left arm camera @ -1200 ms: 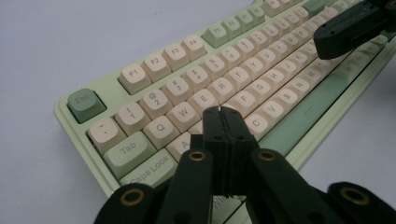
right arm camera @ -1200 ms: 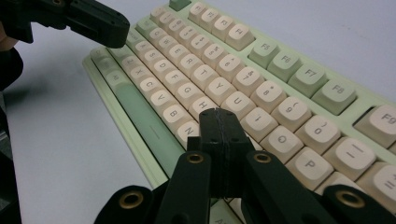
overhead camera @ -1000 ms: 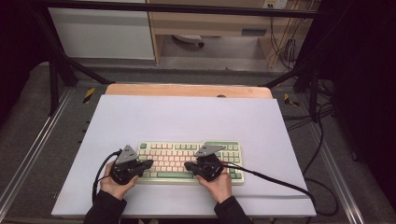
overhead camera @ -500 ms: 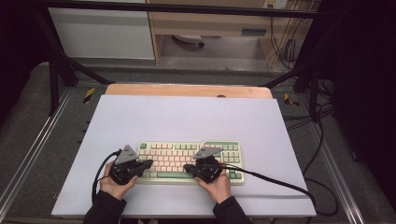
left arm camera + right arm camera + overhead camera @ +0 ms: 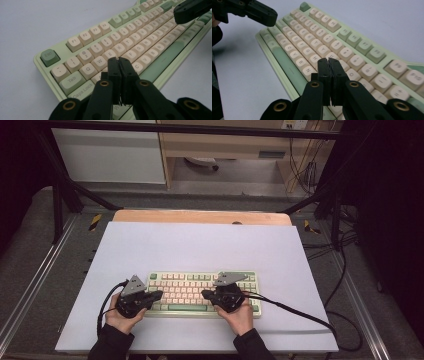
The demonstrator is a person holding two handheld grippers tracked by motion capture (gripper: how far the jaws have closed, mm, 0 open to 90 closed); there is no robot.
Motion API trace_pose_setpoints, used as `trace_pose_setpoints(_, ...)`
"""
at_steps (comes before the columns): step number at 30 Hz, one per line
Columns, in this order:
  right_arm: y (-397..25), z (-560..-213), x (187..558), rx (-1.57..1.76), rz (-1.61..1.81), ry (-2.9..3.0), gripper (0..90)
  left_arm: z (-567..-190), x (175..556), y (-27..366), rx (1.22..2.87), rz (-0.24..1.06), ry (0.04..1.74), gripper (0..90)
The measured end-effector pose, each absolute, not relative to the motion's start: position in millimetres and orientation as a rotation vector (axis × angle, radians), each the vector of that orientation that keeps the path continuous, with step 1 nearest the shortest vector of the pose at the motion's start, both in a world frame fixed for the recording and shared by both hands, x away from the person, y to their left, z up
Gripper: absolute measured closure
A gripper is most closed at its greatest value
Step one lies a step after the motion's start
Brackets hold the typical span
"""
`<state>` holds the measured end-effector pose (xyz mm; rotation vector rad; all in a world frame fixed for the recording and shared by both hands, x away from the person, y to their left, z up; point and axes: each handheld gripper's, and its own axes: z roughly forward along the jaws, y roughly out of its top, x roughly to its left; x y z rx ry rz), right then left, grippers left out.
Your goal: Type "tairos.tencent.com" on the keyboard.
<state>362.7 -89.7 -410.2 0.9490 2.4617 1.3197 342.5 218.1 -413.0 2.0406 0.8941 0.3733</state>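
A person at a white table (image 5: 200, 245) works a cream-and-green keyboard (image 5: 190, 282), which lies in the lower centre of the high view, parallel to the near edge of the table. Over the past second almost nothing has shifted: the keyboard sits where it did, and the right gripper (image 5: 206, 294) has crept only slightly toward the middle of the frame, while the left gripper (image 5: 159, 294) holds its place at the keyboard's left end. That near-stillness suggests the work is key pressing rather than moving the board, with each tool poised over its own half.

In the left gripper view the left gripper (image 5: 119, 62) has its jaws clenched flat together, gripping nothing, the tips low over the letter rows near the centre of the frame (whether they actually touch a keycap cannot be told). In the right gripper view the right gripper (image 5: 329, 62) is likewise pressed closed and empty, its tips above the keys at the lower centre, with the other tool's black tip at the upper left of that frame.

No container stands on the table; no tray, box or bowl is in sight. The wooden strip (image 5: 200, 217) along the far edge of the table is bare.
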Motion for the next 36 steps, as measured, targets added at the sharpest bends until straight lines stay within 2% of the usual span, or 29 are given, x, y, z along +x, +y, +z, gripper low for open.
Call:
trace_pose_setpoints(4, -108, -404, 364, 0.985, 1.326, 2.418, 82.4, -411, 343, 222, 2.030, 0.361, 0.889, 82.1)
trace_pose_setpoints(8, -128, -399, 365, 1.013, 1.303, 2.393, 73.3, -410, 344, 226, 2.039, 0.359, 0.875, 66.1)
trace_pose_setpoints(15, -162, -400, 365, 1.062, 1.261, 2.365, 50.5, -408, 343, 230, 2.060, 0.393, 0.858, 45.9)
trace_pose_setpoints(18, -175, -401, 365, 1.082, 1.257, 2.350, 37.2, -409, 343, 234, 2.061, 0.405, 0.870, 37.5)
trace_pose_setpoints(22, -194, -403, 365, 1.122, 1.289, 2.326, 27.0, -411, 340, 241, 2.069, 0.422, 0.869, 24.5)
trace_pose_setpoints(24, -204, -404, 364, 1.145, 1.289, 2.313, 20.6, -413, 339, 245, 2.075, 0.419, 0.869, 21.1)
trace_pose_setpoints(29, -224, -410, 361, 1.170, 1.274, 2.294, 11.6, -418, 338, 254, 2.087, 0.410, 0.882, 11.2)
trace_pose_setpoints(36, -245, -422, 355, 1.207, 1.277, 2.284, 4.8, -424, 334, 265, 2.085, 0.409, 0.892, 5.1)
